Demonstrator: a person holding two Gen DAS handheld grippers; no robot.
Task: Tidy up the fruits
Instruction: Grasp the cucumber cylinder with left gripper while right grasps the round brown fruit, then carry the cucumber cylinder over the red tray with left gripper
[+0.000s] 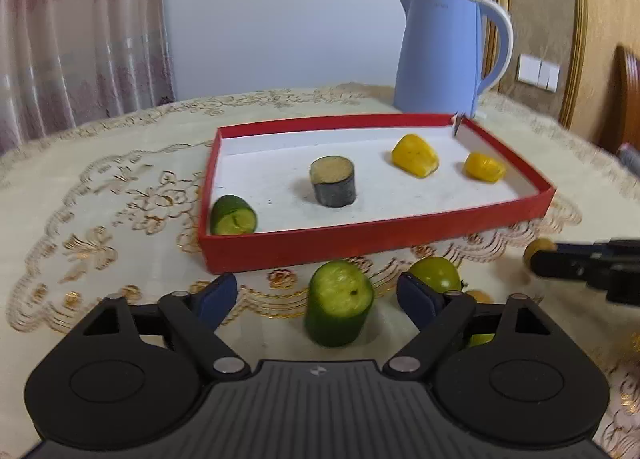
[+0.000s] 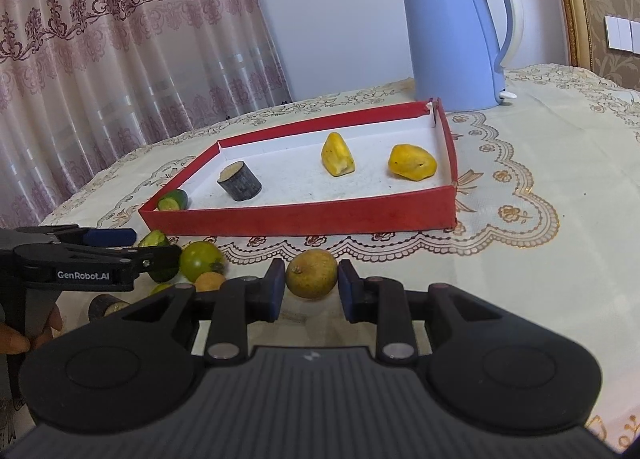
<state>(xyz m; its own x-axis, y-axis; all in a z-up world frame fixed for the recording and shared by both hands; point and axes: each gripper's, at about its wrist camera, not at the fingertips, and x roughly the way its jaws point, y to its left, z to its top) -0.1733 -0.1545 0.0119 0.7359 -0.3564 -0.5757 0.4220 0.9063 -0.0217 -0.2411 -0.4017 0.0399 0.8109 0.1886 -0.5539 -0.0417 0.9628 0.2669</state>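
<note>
A green cucumber chunk [image 1: 339, 303] stands upright on the tablecloth between the fingers of my left gripper [image 1: 318, 295], which is open; both pads stand clear of it. My right gripper [image 2: 311, 291] is shut on a round brownish fruit [image 2: 311, 273] resting on the cloth, just before the red tray [image 2: 304, 221]. The tray holds a cucumber piece [image 1: 233, 216], a dark cylinder piece [image 1: 333, 181] and two yellow pieces [image 1: 415, 155] [image 1: 483, 166]. From the right wrist view, the left gripper [image 2: 154, 247] comes in from the left around the cucumber chunk [image 2: 154, 239].
A green tomato [image 1: 434, 273] and small orange-brown fruits [image 2: 209, 282] lie on the cloth between the two grippers. A dark piece [image 2: 105, 305] lies near a hand at the lower left. A blue kettle [image 2: 456, 35] stands behind the tray. Curtains hang beyond the table's far left edge.
</note>
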